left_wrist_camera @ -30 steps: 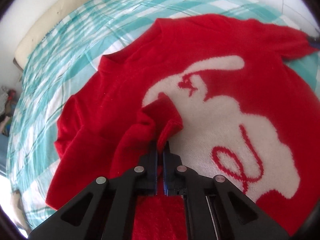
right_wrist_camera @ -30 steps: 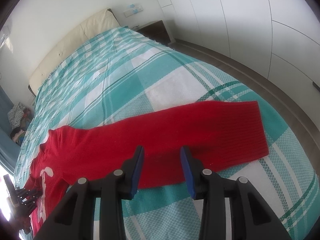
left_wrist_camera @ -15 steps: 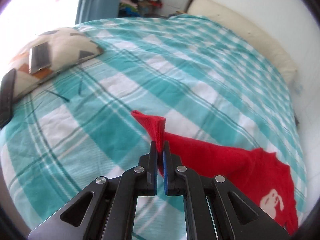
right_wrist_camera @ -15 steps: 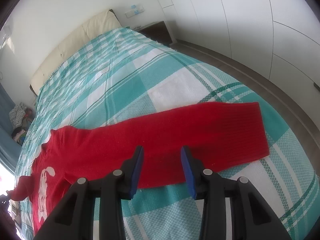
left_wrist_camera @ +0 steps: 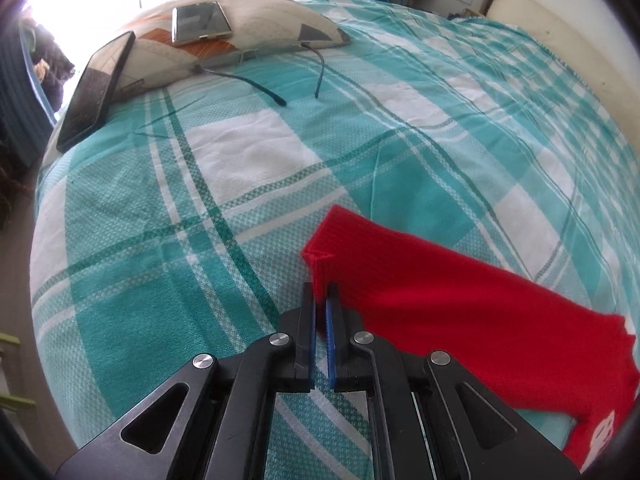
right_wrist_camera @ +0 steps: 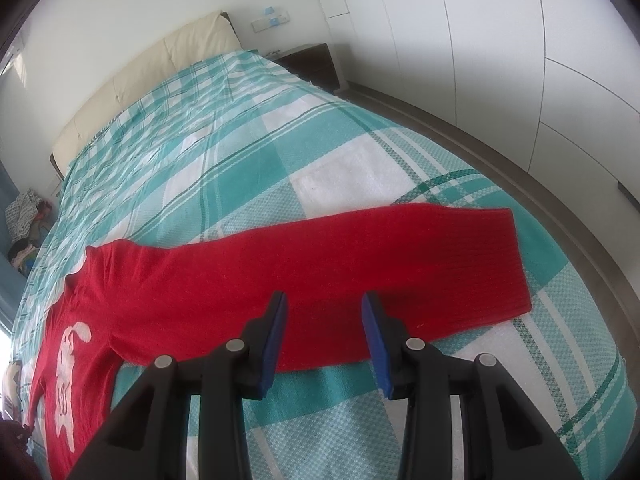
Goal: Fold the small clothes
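Observation:
A red sweater [right_wrist_camera: 192,280] with a white animal figure lies on the teal-checked bed. In the left wrist view one sleeve [left_wrist_camera: 440,300] stretches out toward the bed's edge, and my left gripper [left_wrist_camera: 320,292] is shut on the cuff's corner, which stands folded up between the pads. In the right wrist view the other sleeve [right_wrist_camera: 400,256] lies flat and straight to the right. My right gripper [right_wrist_camera: 324,304] hovers open just above its near edge, nothing between its fingers.
A patterned pillow [left_wrist_camera: 248,36] sits at the far left corner of the bed with a phone [left_wrist_camera: 200,22] on it, a dark tablet [left_wrist_camera: 96,88] leaning against it and a pair of glasses [left_wrist_camera: 296,68] beside it. White wardrobes [right_wrist_camera: 500,60] stand along the floor at right.
My left gripper has carried the cuff off the sweater's front and swung it out sideways, so the sleeve now lies stretched over the bedspread. The right gripper has stayed put.

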Tool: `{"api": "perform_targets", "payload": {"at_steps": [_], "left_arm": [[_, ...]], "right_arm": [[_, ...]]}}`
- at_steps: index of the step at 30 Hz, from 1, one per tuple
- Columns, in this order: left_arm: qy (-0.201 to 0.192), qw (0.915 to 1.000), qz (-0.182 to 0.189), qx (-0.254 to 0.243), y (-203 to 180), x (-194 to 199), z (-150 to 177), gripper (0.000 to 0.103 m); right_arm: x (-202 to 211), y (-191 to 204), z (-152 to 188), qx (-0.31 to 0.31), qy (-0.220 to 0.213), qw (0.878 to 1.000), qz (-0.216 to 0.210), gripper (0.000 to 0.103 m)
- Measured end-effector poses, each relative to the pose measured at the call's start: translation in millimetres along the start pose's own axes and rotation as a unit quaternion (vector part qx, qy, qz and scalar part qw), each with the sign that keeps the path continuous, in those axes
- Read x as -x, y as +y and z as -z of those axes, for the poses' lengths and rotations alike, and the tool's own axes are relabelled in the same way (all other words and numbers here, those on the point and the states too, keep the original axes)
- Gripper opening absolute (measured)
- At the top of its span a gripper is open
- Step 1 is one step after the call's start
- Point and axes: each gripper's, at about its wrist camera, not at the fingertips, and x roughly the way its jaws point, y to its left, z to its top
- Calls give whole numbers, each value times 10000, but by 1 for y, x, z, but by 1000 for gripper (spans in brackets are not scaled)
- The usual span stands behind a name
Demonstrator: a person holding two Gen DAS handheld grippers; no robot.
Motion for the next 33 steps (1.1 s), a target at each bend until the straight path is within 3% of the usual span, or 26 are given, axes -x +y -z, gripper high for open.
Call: {"api": "perform_targets", "payload": {"at_steps": [14, 22, 25, 27, 29, 33], "left_arm": [[139, 9998, -88, -112, 0, -13, 2, 3], [108, 9997, -65, -195, -1, -11, 3, 9], [21, 9991, -109, -402, -7, -6, 4, 34], [-100, 9985, -221, -499, -11, 0, 5, 72], [-292, 9975, -420, -489, -10, 8, 4, 83], [-485, 9975, -493, -147, 6, 19, -2, 87]], "right_arm": [[6, -11, 1, -264, -70, 9996, 11, 39], [9, -19, -2, -432, -131, 9990, 3, 49], [12, -22, -3, -510, -192, 9985, 25, 55], [13, -24, -4, -550, -235, 9982, 36, 56], [14, -25, -4, -594, -270, 9979, 51, 56], [17, -29, -6, -683, -333, 9971, 76, 57]]}}
